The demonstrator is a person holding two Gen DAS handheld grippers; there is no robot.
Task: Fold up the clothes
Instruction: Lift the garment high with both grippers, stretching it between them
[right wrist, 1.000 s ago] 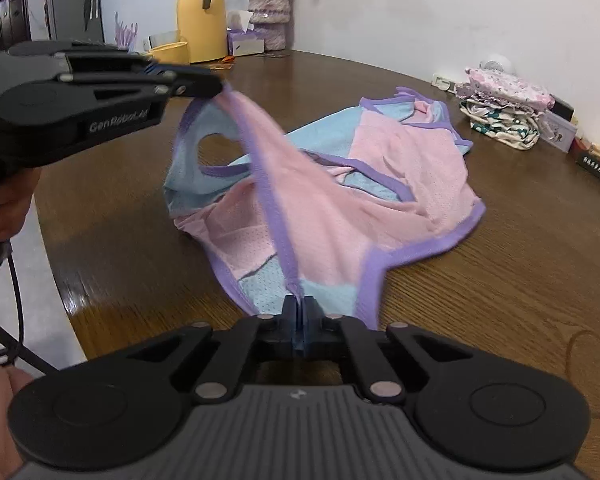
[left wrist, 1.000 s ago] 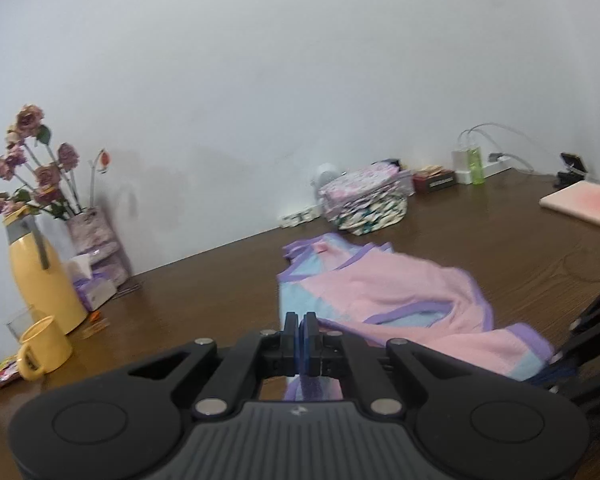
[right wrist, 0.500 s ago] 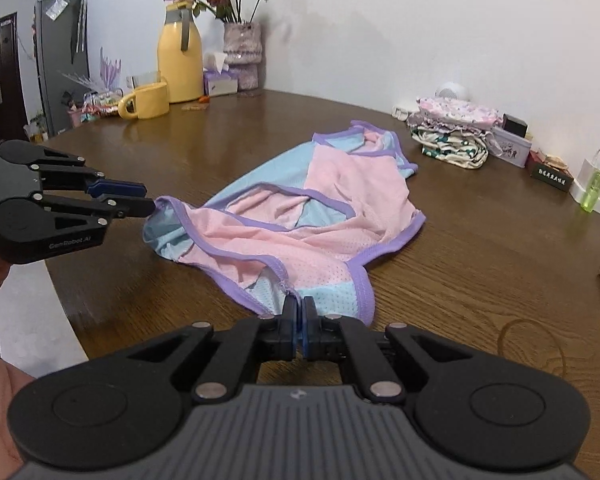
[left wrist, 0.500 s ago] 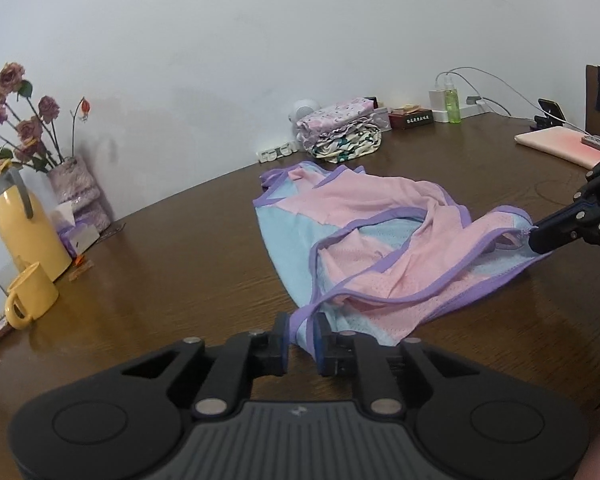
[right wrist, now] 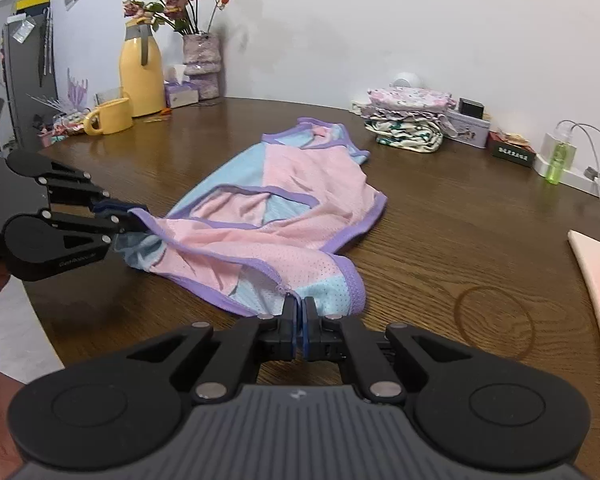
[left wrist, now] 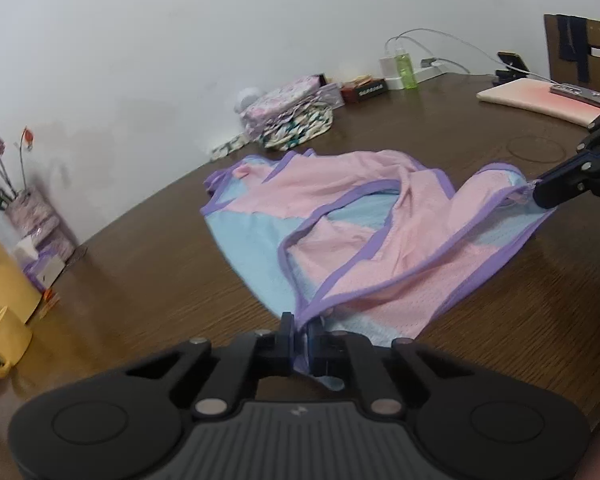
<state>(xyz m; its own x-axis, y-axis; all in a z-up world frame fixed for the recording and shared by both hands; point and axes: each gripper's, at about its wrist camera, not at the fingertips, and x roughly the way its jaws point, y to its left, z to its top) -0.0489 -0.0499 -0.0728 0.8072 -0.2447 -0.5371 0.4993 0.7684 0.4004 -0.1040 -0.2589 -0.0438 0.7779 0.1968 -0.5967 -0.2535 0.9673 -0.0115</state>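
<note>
— Mesh, was it? The pink-and-blue sleeveless top with purple binding [right wrist: 284, 200], I mean.

— Fine perforated mesh near the hem, smoother at the neck end. It lay rumpled on the dark wood-grain table [right wrist: 440, 216], neck toward the wall, the near hem lifted in a sagging band between the two tools.

— And the black left gripper [left wrist: 302, 326]?

— Its jaws had just been closing, with the purple-bound hem corner between them; a slim gap showed between the blue pads, filled by fabric (a blue scrap hung below). Pinching the top, as far as the left wrist view showed.

— The black right gripper [right wrist: 300, 306]?

— Pressed together on the other hem corner, where the purple binding frayed into its tips. In the left wrist view it reached in from the right edge [left wrist: 540, 194], cloth bunched at its point.

— What else stood on the table?

— A folded stack of floral printed cloth [right wrist: 408, 118] near the wall, well apart from the top. A glossy yellow thermos jug [right wrist: 140, 74] and a yellow mug [right wrist: 108, 117] at the far left, beside a vase of dried pinkish roses [right wrist: 202, 60]. A small green bottle [right wrist: 558, 160] by a white power strip, and a flat pale pink pad [right wrist: 598, 292] at the right edge. A faint ring mark [right wrist: 494, 324] showed in the wood just beside the right tool.
</note>
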